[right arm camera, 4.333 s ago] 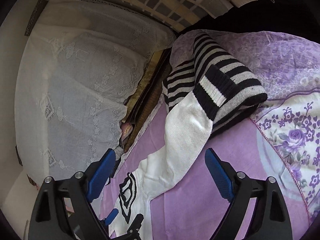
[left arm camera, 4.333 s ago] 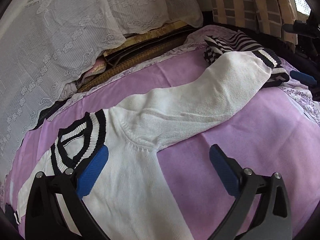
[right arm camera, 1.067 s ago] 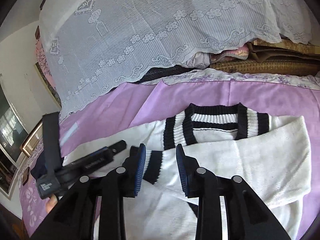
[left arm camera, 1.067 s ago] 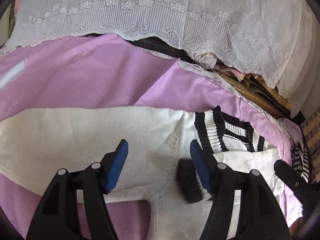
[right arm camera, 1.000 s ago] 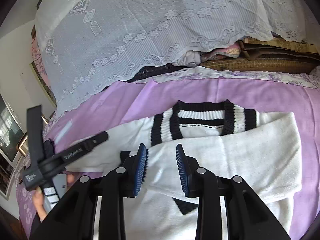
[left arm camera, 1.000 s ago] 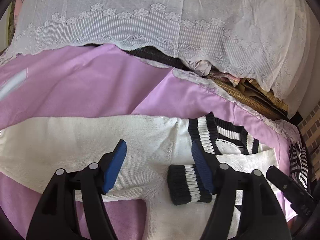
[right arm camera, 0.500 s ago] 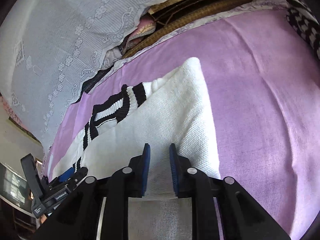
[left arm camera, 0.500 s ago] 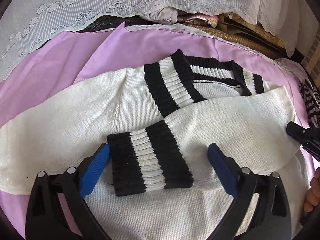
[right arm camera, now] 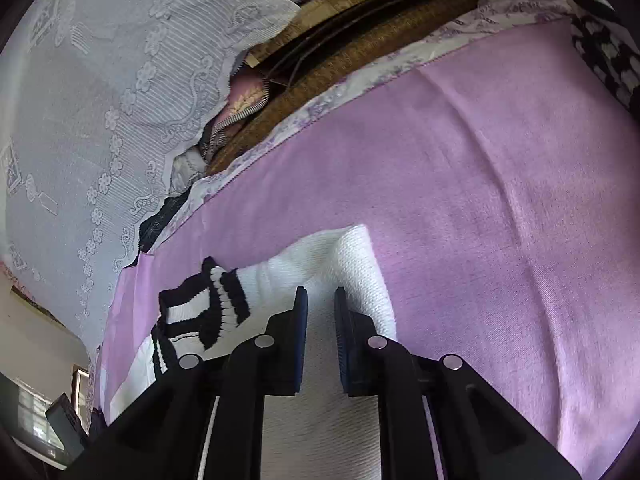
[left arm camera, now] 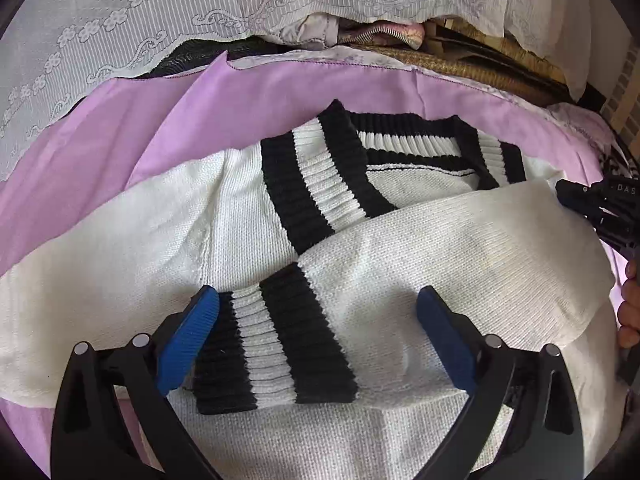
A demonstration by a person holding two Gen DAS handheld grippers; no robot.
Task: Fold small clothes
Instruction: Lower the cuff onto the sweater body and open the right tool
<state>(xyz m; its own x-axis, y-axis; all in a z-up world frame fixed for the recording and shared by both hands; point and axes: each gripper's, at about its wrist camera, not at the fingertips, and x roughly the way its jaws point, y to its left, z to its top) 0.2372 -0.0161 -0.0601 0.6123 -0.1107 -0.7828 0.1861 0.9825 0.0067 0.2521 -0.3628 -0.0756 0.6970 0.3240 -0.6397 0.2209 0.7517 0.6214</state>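
A white knit sweater [left arm camera: 120, 264] with a black-and-white striped collar [left arm camera: 316, 184] lies flat on the purple sheet [left arm camera: 248, 96]. One sleeve is folded across the chest, and its striped cuff [left arm camera: 280, 340] rests between the blue pads of my left gripper [left arm camera: 316, 304]. That gripper is wide open and touches nothing. My right gripper [right arm camera: 320, 300] is shut on the sweater [right arm camera: 352, 248] at the folded shoulder edge, where the knit bunches up in front of the tips. It also shows as black parts, the right gripper [left arm camera: 600, 204], at the far right of the left wrist view.
A white lace cover [left arm camera: 120, 20] drapes over bedding at the back, with a woven mat [right arm camera: 360, 40] and folded cloth under it. A black-and-white patterned garment [right arm camera: 600, 52] lies at the sheet's far right. A person's hand [left arm camera: 630, 312] shows at the right edge.
My left gripper let go of the striped cuff and opened wide; the sleeve now lies across the chest. My right gripper swung to the sweater's right shoulder fold and shut there.
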